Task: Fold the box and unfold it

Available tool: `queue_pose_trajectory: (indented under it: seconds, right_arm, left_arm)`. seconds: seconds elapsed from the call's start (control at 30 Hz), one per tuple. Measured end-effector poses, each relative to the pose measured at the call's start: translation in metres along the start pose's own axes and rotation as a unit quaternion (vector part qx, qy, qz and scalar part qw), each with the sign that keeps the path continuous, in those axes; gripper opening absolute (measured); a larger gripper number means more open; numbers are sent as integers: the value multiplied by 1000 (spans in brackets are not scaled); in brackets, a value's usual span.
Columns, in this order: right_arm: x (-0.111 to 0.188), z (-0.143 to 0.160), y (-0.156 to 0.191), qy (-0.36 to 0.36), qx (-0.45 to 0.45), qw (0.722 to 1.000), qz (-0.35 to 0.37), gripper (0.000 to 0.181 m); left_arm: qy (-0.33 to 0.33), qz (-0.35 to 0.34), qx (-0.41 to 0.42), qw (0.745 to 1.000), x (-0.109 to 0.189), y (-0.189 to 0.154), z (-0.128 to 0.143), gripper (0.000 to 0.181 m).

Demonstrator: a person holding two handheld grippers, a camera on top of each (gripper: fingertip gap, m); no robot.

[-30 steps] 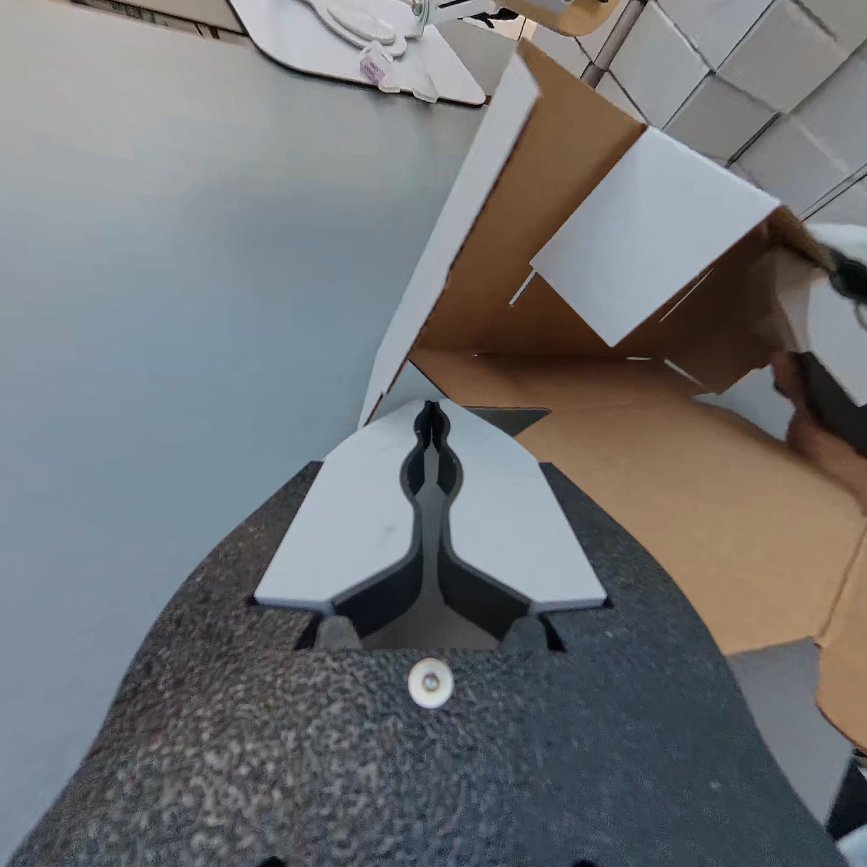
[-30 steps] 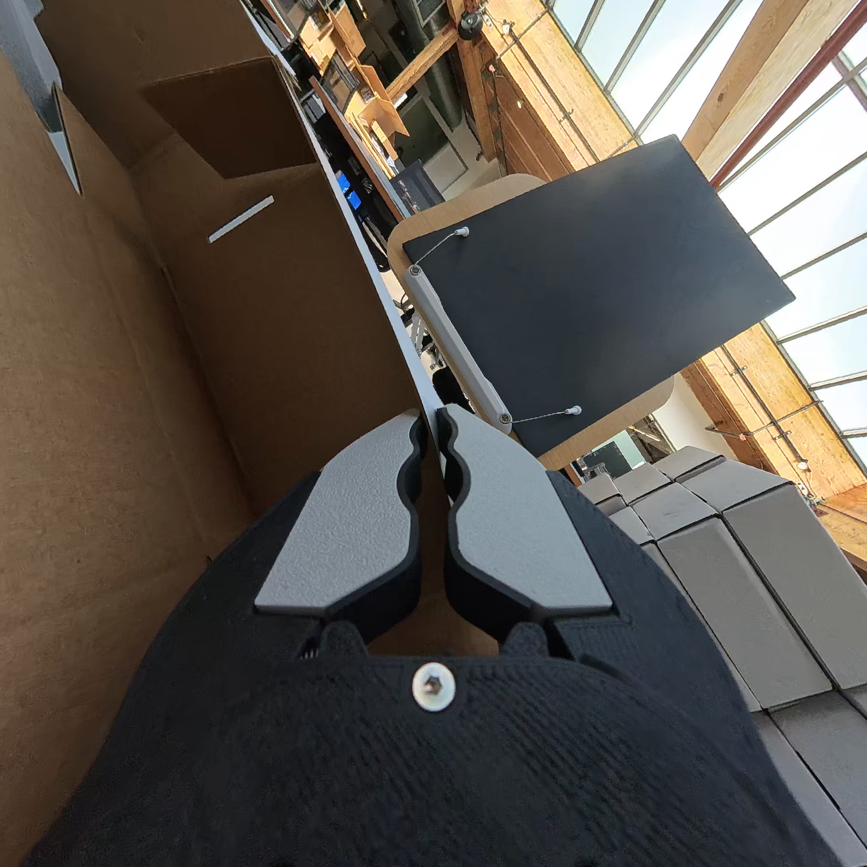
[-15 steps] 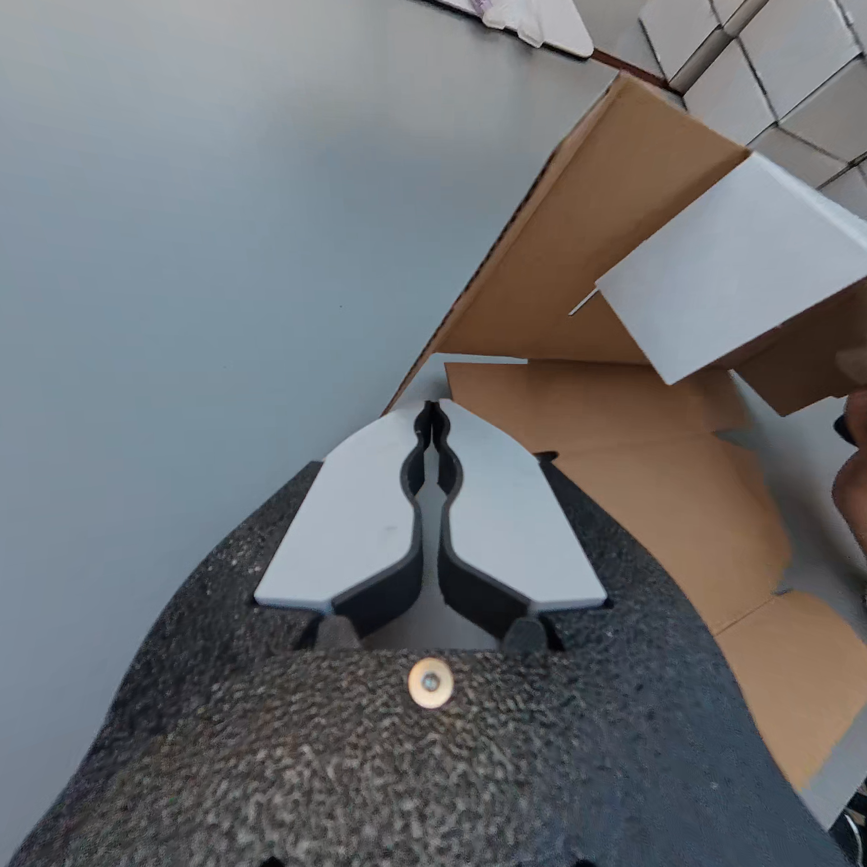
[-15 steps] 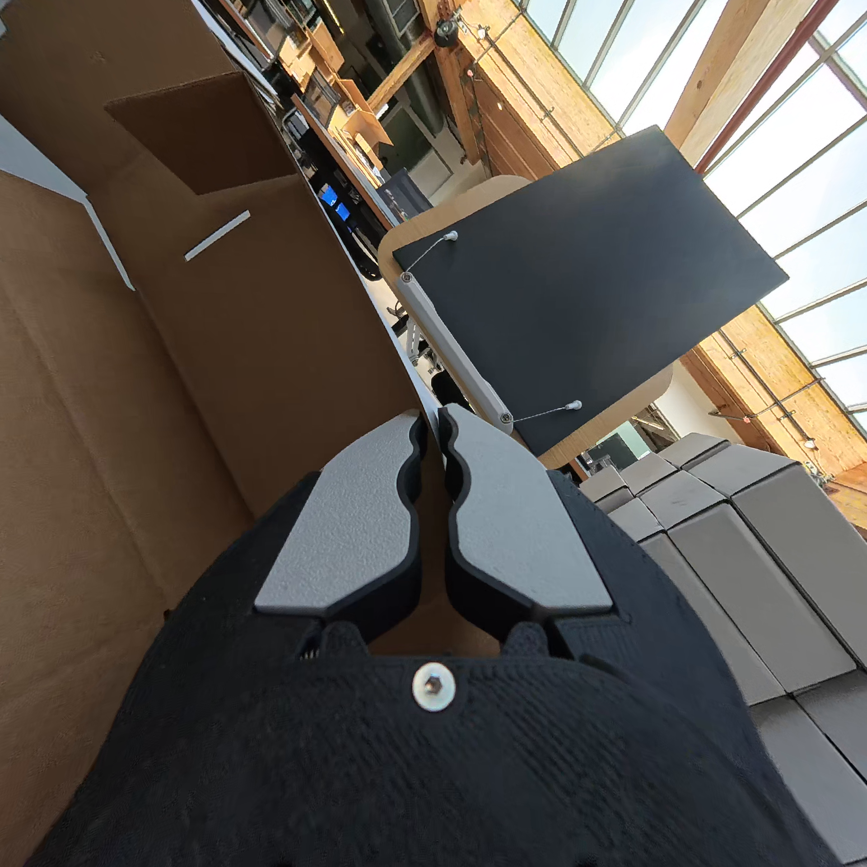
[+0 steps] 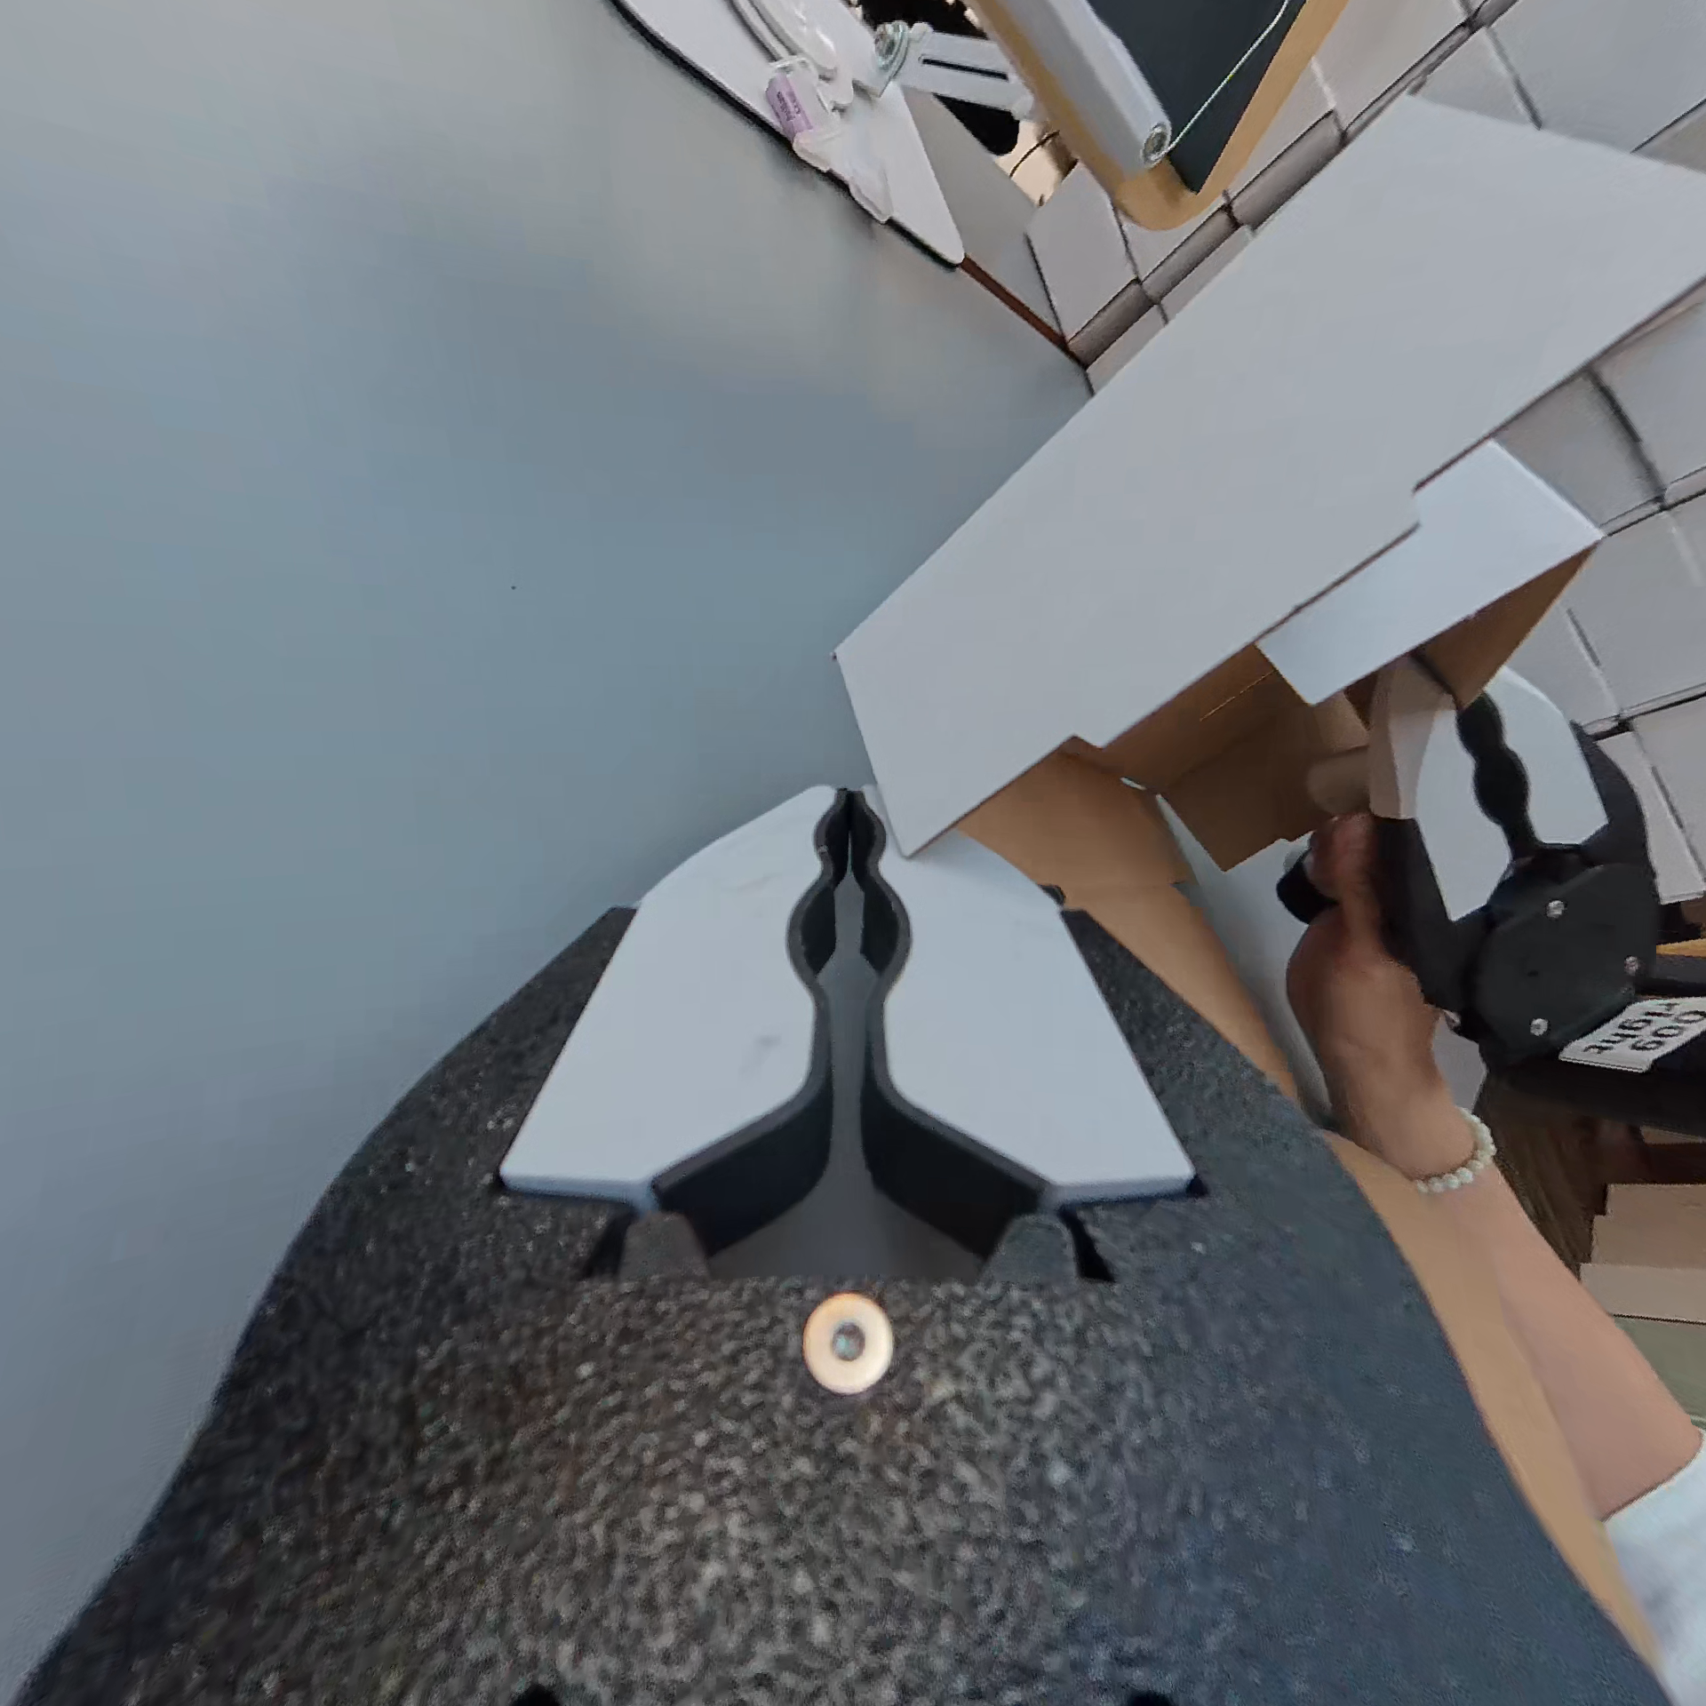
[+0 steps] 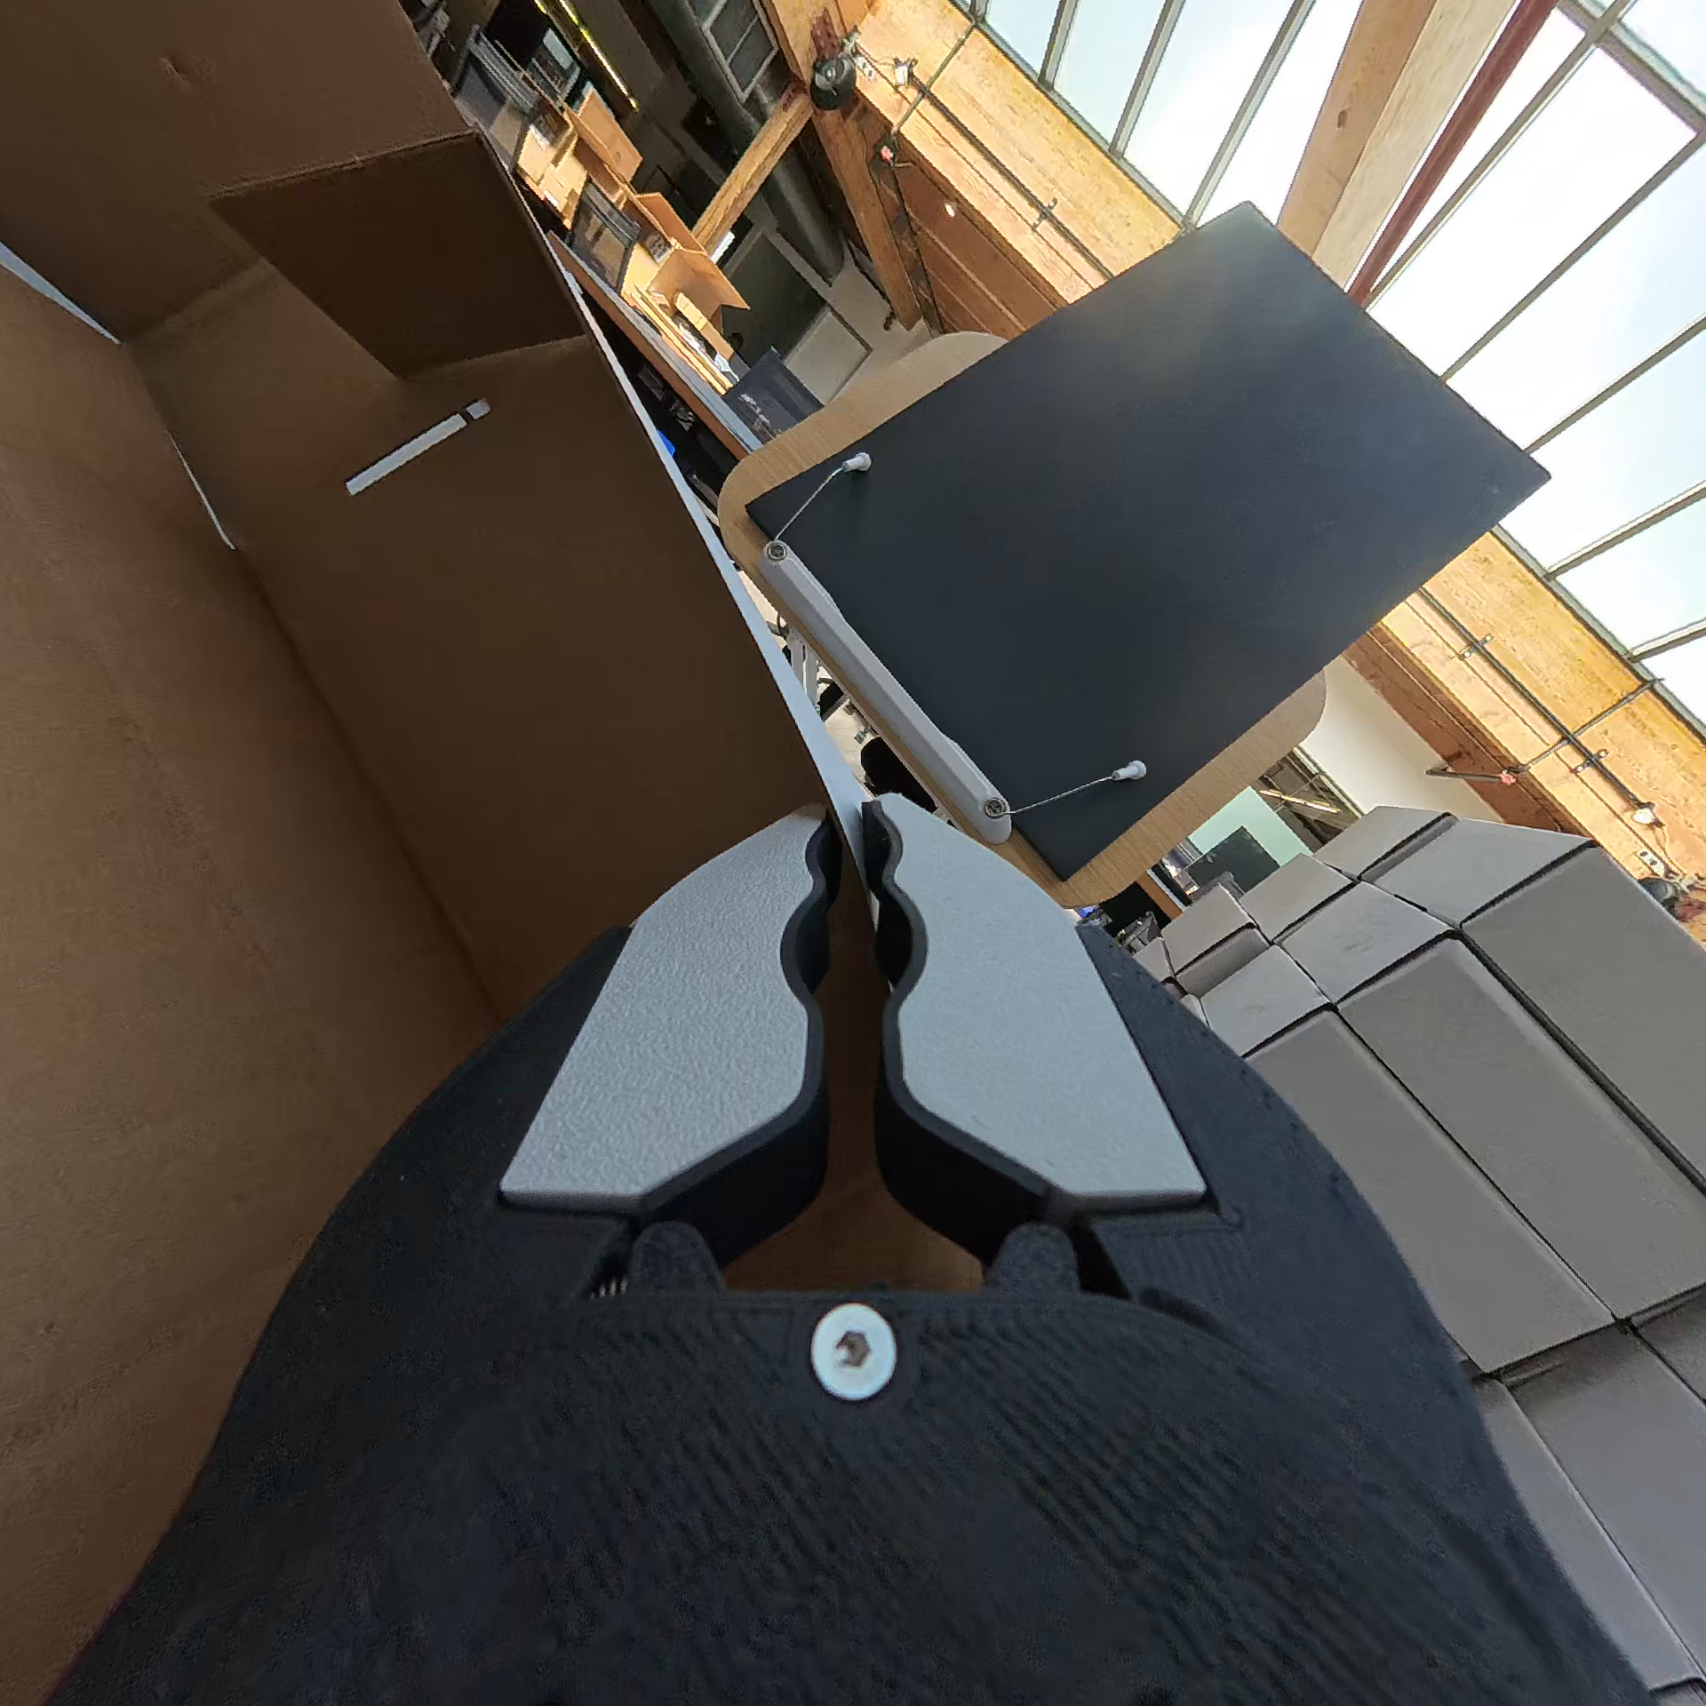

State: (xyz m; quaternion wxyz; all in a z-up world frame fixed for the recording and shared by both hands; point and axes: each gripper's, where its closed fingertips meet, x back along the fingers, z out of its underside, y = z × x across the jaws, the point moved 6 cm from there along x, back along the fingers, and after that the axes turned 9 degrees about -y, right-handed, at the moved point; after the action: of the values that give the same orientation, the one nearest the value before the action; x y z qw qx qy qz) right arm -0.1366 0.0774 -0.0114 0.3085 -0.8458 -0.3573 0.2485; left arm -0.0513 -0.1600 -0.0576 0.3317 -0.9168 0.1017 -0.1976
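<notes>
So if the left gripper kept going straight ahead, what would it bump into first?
Probably the gray table. The left gripper is shut and points just left of the cardboard box's white corner, so it might graze that; depth is unclear.

Your bench is a plain matte grey tabletop (image 5: 369,554), bare at 9 o'clock. At 1 o'clock a black rectangular panel on a rounded light-wood board (image 6: 1154,554) is tilted. At 3 o'clock a stack of closed grey-white cardboard cartons (image 6: 1477,1062). Overhead, timber beams (image 6: 1015,129) and bright skylight glazing (image 6: 1569,231); daylight throughout.
</notes>
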Motion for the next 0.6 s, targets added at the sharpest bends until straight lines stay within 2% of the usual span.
queue_pose_trajectory:
  seconds: [0.1,0.17,0.27,0.33,0.47,0.53,0.6]
  right_arm:
    - [1,0,-1,-1,-2,1000,5,5]
    - [2,0,-1,-2,2,1000,8,5]
    - [2,1,0,6,8,1000,18,5]
    - [1,1,1,15,18,999,29,5]
    - [2,-1,4,15,40,998,35,4]
    - [1,-1,5,16,44,998,33,4]
    - [0,-1,6,20,44,998,34,4]
  left_arm:
    - [-43,6,-57,997,2,-4,0,0]
    - [-48,-5,-99,994,4,-7,0,0]
    - [-42,-9,-117,992,6,-9,-1,0]
    - [-42,5,-97,994,7,-12,0,0]
    - [-64,60,17,996,12,-16,2,0]
    - [-74,76,38,994,14,-16,4,0]
    - [-90,76,18,993,16,-16,6,0]
